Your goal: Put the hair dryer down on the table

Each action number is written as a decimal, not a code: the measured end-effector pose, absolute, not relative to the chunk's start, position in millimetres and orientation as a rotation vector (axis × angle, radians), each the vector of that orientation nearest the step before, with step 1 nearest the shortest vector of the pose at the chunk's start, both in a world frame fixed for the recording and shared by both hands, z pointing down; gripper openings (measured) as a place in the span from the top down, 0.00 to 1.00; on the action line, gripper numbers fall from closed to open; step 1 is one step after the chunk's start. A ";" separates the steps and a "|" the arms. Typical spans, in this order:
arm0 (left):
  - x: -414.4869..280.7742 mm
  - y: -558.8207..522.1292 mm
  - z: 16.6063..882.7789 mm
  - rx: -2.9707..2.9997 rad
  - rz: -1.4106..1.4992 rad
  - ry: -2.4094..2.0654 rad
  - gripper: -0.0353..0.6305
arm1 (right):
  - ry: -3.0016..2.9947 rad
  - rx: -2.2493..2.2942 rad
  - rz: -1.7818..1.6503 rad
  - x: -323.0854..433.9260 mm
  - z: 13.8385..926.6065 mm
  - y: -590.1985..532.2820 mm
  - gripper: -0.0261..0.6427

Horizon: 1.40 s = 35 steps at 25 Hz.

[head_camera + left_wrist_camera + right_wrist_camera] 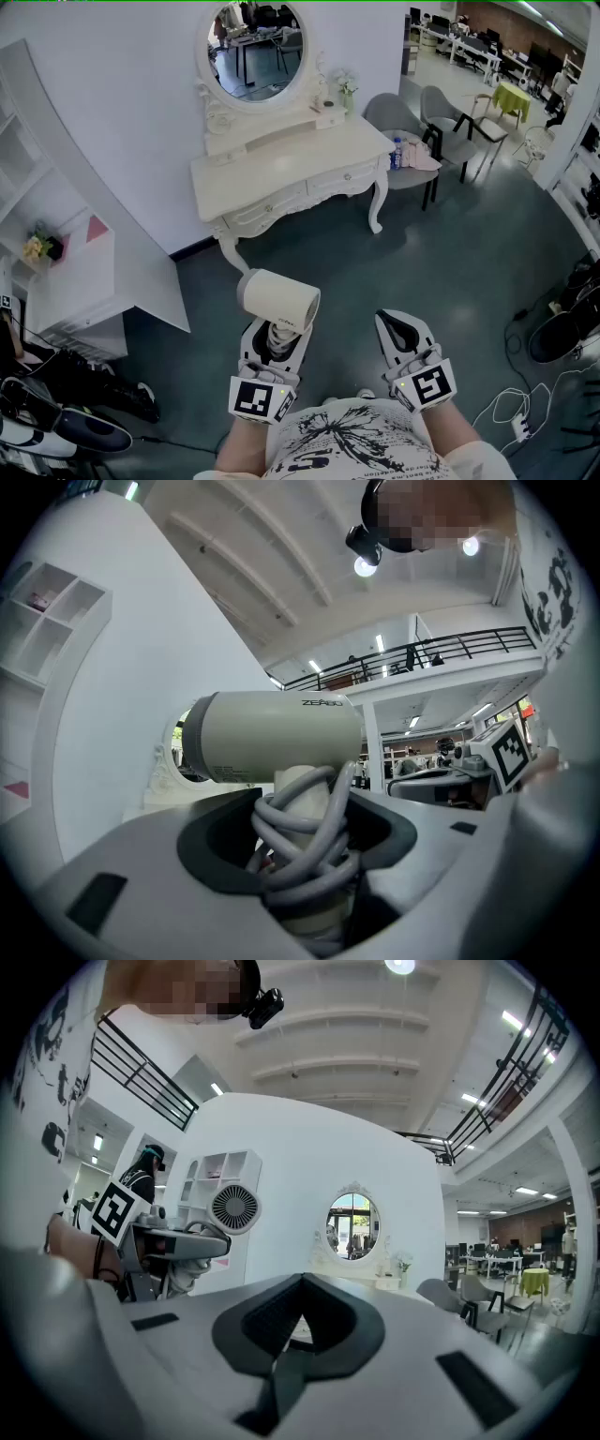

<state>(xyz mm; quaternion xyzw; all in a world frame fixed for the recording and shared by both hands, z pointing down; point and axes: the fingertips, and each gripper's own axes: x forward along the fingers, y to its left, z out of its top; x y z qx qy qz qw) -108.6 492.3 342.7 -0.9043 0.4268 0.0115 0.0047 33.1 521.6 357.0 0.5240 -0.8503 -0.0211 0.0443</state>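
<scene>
**Mia:** Where is the hair dryer [278, 298]?

**Ben:** It is in the left gripper [272, 342]. The fat round part sits just above the jaws and lies on its side. The handle [302, 789] goes straight down between the jaws.

**Mia:** Is the left gripper holding it tight?

**Ben:** Yes. The jaws stand wide apart, but they press on the handle from both sides. A gray cord [305, 841] is wound round the handle, so the jaws squeeze the cord too.

**Mia:** And the other one?

**Ben:** The right gripper [405, 328] is just beside the left one, at about the same height. Its jaws are closed together. There is nothing between them.

**Mia:** Which way does the hair dryer face?

**Ben:** The end with the round grille faces the right gripper. You can see the grille from that side.

**Mia:** Is the hair dryer on the white table [281, 169]?

**Ben:** No. It is up in the air. The white table is out in front of both grippers, well apart from them, across a stretch of gray floor [450, 253].

**Mia:** What else is near the table?

**Ben:** A round mirror [255, 49] stands at the back of it. Gray chairs [403, 117] stand past the table, off to the right gripper's side.
</scene>
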 end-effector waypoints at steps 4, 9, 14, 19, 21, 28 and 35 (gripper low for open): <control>-115.3 492.2 343.9 -2.836 0.046 1.327 0.57 | -2.592 1.607 -0.063 24.8 360.5 523.1 0.93; -122.7 492.3 344.3 -2.852 0.055 1.310 0.57 | -2.583 1.619 -0.083 17.2 362.3 523.5 0.93; -130.2 490.7 347.8 -2.853 0.051 1.304 0.57 | -2.554 1.684 0.005 16.0 370.1 518.5 0.93; -142.1 487.8 352.6 -2.853 0.041 1.320 0.57 | -2.560 1.698 0.045 8.1 376.5 511.7 0.93; -144.7 483.9 354.6 -2.848 0.039 1.339 0.57 | -2.566 1.678 0.050 5.8 379.2 507.4 0.93; -136.4 452.3 364.1 -2.817 0.019 1.423 0.57 | -2.601 1.605 0.078 16.2 392.6 467.7 0.93; -99.3 380.7 367.8 -2.727 -0.021 1.553 0.57 | -2.672 1.519 0.068 61.6 394.5 382.5 0.93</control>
